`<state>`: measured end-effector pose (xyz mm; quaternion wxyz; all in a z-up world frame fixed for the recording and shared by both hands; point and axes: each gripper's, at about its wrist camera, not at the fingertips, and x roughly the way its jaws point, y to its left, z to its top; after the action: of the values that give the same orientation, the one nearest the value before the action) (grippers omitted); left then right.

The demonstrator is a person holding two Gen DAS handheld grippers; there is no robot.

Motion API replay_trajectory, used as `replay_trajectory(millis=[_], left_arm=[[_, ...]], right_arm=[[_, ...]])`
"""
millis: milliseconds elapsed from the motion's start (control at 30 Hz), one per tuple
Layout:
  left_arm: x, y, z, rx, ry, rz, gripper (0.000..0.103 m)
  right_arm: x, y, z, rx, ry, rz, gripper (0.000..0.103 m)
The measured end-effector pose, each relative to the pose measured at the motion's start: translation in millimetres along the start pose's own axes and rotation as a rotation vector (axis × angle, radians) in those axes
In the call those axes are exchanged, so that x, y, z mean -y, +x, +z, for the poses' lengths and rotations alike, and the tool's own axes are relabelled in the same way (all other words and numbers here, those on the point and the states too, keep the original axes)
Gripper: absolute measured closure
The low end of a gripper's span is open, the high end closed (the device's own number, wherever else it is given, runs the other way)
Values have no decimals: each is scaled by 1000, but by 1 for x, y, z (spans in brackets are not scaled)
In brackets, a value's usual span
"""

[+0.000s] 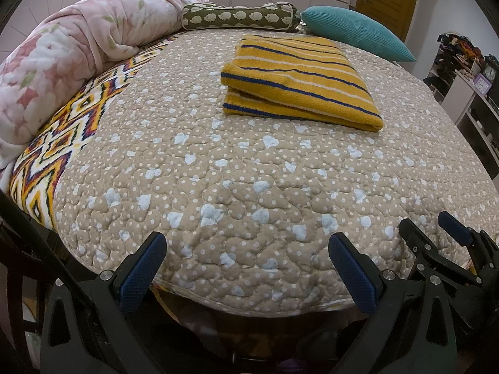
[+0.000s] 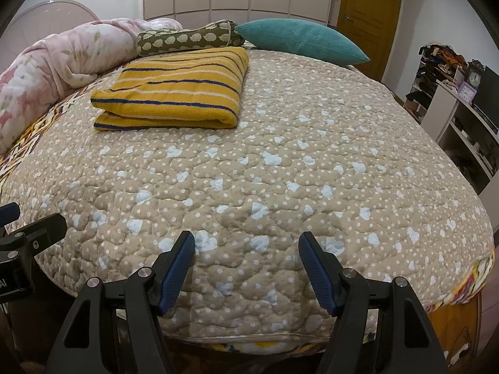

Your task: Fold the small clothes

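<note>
Behind folded striped cloth (image 1: 299, 81), bolster (image 1: 238, 16), teal pillow (image 1: 355, 32), pink blanket (image 1: 71, 50), both grippers' jaws wide, empty.

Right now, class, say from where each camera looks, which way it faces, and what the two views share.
Left wrist: sits on the left gripper at the bed's foot, facing the headboard; its open fingers and the right gripper show.
Right wrist: sits on the right gripper, facing likewise; its open fingers and the left gripper's tip show.
Shared: folded striped cloth, teal pillow, quilt.
</note>
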<state>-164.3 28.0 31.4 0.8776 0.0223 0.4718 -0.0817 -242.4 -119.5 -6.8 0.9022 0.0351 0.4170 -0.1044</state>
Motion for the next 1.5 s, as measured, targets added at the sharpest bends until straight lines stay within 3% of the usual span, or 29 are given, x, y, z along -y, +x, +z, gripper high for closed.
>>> replay_trajectory(millis=[500,1100,1367,1500], left_arm=[[0,0,0,2,0,3,0],[4,-10,2,59,14,58,0],[-17,-8,45,150,0,127,0],[-25,0,59,144,-16,127,0]], right_arm=[[-2,1,-1,-1,-3,1,29],[-1,2,-1,1,-4,5,28],[-10,14,30,50,-63,7,27],[-16,24,50,65,-44,31,27]])
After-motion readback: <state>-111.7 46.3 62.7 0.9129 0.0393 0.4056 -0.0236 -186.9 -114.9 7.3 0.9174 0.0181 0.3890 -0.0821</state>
